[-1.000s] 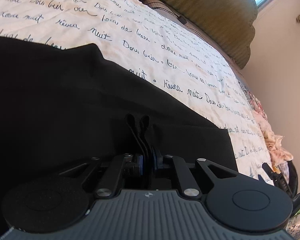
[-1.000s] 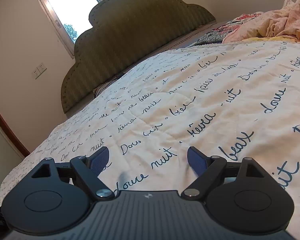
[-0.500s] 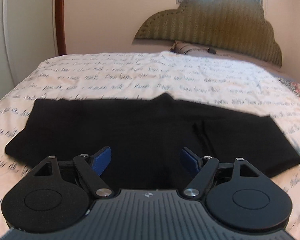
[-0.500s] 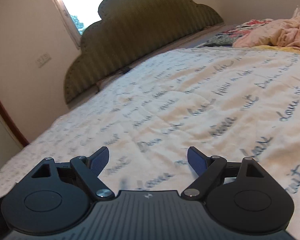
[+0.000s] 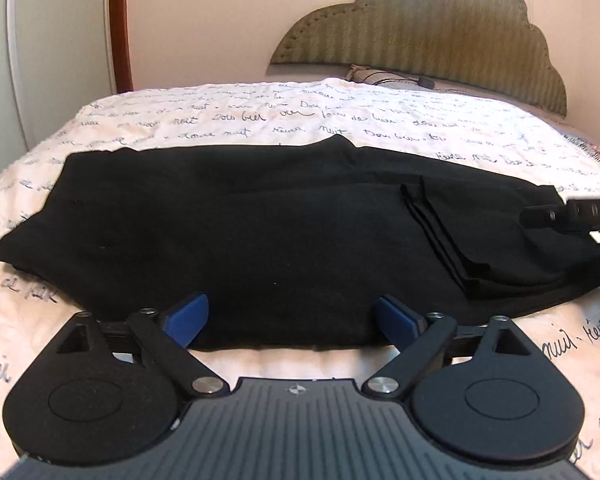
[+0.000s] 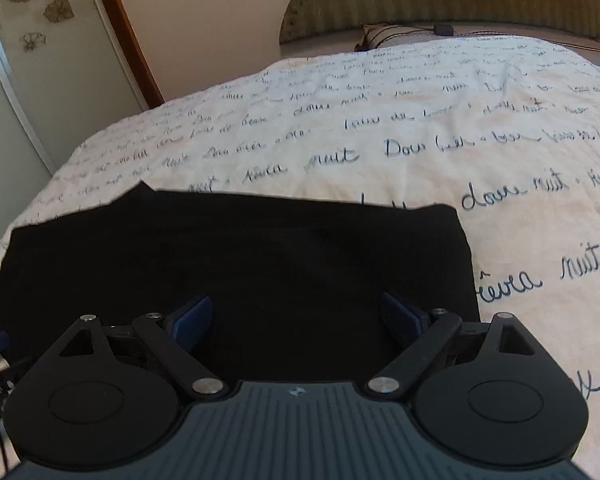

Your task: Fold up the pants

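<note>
Both grippers, left gripper (image 5: 288, 316) and right gripper (image 6: 298, 316), have just been widening, jaws spread, gripping nothing, above the folded black pants (image 5: 260, 232) on the bedspread (image 5: 260, 116)

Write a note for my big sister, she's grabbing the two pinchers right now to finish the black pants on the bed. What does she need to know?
Left gripper: jaws have just been opening, now wide, with nothing between them. It hovers at the near edge of the black pants.
Right gripper: jaws have just been opening a little further, also empty, over the right end of the pants.
Pants: lying flat across the white bedspread with blue writing, folded at least once; layered edges show towards the right end.
Done: that fold has been laid down and let go.
Left: probably another fold to make the bundle shorter, then smooth it.
</note>
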Tool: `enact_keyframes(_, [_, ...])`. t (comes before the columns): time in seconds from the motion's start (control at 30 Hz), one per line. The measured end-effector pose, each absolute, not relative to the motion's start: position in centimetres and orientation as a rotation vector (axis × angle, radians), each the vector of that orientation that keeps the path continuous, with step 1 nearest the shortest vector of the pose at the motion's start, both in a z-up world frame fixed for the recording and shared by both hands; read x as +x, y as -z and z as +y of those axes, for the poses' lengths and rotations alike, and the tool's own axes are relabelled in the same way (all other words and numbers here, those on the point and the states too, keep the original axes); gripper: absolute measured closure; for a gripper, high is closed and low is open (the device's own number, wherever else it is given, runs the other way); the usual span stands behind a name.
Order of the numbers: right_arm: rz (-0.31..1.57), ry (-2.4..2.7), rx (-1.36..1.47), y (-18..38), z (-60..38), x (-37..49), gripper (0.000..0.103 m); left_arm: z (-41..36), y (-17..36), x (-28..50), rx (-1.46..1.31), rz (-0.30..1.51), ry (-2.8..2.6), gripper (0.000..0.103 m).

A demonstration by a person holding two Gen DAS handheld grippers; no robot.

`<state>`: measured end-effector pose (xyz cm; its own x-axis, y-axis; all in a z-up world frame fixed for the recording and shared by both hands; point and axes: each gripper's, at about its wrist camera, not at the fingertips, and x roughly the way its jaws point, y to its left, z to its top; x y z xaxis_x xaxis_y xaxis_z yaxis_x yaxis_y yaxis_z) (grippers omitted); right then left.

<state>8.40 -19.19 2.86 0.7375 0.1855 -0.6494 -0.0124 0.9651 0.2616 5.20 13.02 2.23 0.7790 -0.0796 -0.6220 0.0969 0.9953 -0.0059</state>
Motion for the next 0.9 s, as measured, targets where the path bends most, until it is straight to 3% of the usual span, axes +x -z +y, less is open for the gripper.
enact_keyframes(0.2, [0.791,-0.057,0.116,-4.3,-16.7,8.9,0.01,14.4,-3.0,4.9,-0.03,0.655,0.122,0.009])
enact_keyframes(0.4, [0.629,-0.285,0.046,-7.8,-8.7,7.3,0.01,18.5,-4.2,2.7,-0.046,0.645,0.019,0.008])
enact_keyframes(0.7, [0.656,-0.625,-0.267,-5.6,9.4,8.3,0.01,30.9,-3.4,1.0,-0.278,0.642,-0.395,0.008])
enact_keyframes(0.9, [0.568,-0.668,-0.555,-3.6,17.9,7.7,0.009,31.0,-2.5,0.3,-0.292,0.588,-0.376,0.001])
